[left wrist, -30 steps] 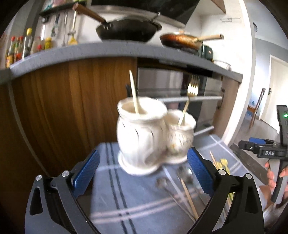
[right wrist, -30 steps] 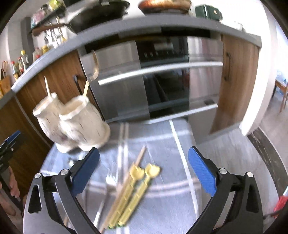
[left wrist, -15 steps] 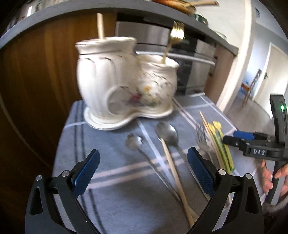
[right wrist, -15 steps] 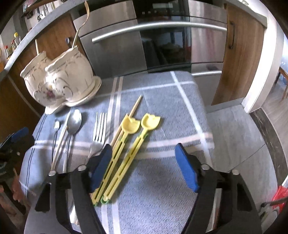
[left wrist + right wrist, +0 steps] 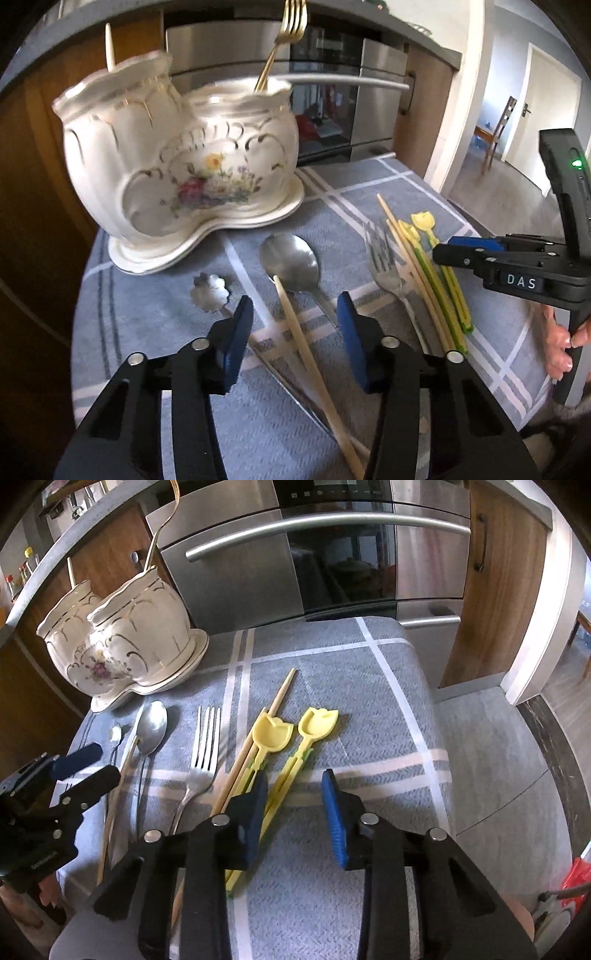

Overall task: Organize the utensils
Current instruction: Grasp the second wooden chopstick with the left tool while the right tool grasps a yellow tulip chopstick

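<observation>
A white flowered ceramic holder (image 5: 177, 166) (image 5: 129, 638) stands at the back left of the grey checked cloth (image 5: 369, 701), with a gold fork (image 5: 280, 37) and a pale stick (image 5: 109, 44) in it. My left gripper (image 5: 295, 332) (image 5: 88, 764) hangs low, its jaws closing around a wooden chopstick (image 5: 306, 354) and the silver spoon (image 5: 291, 262) handle, its pads clear of both. A small flower spoon (image 5: 210, 291) lies left of them. My right gripper (image 5: 293, 805) (image 5: 448, 247) is closing over the handle of a yellow tulip spoon (image 5: 317, 720), beside its twin (image 5: 273, 734), without gripping it.
A silver fork (image 5: 207, 746) and more chopsticks (image 5: 282, 690) lie between the two grippers. A steel oven (image 5: 332, 554) and wooden cabinets rise behind the cloth. The cloth's right edge drops to grey floor (image 5: 498, 757). A person's hand (image 5: 557, 350) holds the right gripper.
Both grippers came down toward the cloth and their jaws narrowed. The left one swung from facing the holder to over the chopstick and spoons. The right one settled over the yellow spoon handles.
</observation>
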A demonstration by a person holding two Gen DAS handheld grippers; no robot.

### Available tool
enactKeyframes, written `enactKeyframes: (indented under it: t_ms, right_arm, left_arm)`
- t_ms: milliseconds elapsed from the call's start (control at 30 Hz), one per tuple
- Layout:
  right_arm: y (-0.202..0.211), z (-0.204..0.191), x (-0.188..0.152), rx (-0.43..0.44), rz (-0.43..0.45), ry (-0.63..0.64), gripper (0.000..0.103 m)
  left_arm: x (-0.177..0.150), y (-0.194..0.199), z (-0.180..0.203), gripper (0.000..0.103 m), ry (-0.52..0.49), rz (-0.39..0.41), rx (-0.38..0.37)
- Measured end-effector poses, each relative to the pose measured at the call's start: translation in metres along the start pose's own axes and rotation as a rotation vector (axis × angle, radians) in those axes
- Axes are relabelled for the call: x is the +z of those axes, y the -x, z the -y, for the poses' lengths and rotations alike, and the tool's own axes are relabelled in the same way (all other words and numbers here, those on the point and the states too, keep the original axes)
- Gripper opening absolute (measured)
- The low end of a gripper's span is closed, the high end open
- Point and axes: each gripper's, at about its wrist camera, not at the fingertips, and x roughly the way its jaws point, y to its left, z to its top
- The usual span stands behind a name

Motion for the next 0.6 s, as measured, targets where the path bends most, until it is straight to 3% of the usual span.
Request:
enactKeyframes:
  t_ms: [133, 300, 467, 600]
  right_arm:
    - [-0.003, 0.002, 0.006, 0.000, -0.010, -0.017, 0.027]
    - [-0.009, 0.003, 0.016, -0.021, -0.022, -0.018, 0.027]
    - [-0.012, -0.004, 0.018, -0.062, -0.039, 0.040, 0.027]
    - [-0.010, 0.002, 0.018, -0.043, -0.057, 0.034, 0.022]
  left_arm:
    - [0.001, -0.012, -0.006, 0.040, 0.038, -0.035, -0.018]
    - [0.000, -0.015, -0.011, 0.039, 0.064, -0.042, -0.045]
    - [0.002, -0.016, -0.011, 0.027, 0.042, -0.054, -0.033]
    - [0.002, -0.017, -0.015, 0.024, 0.044, -0.062, -0.041]
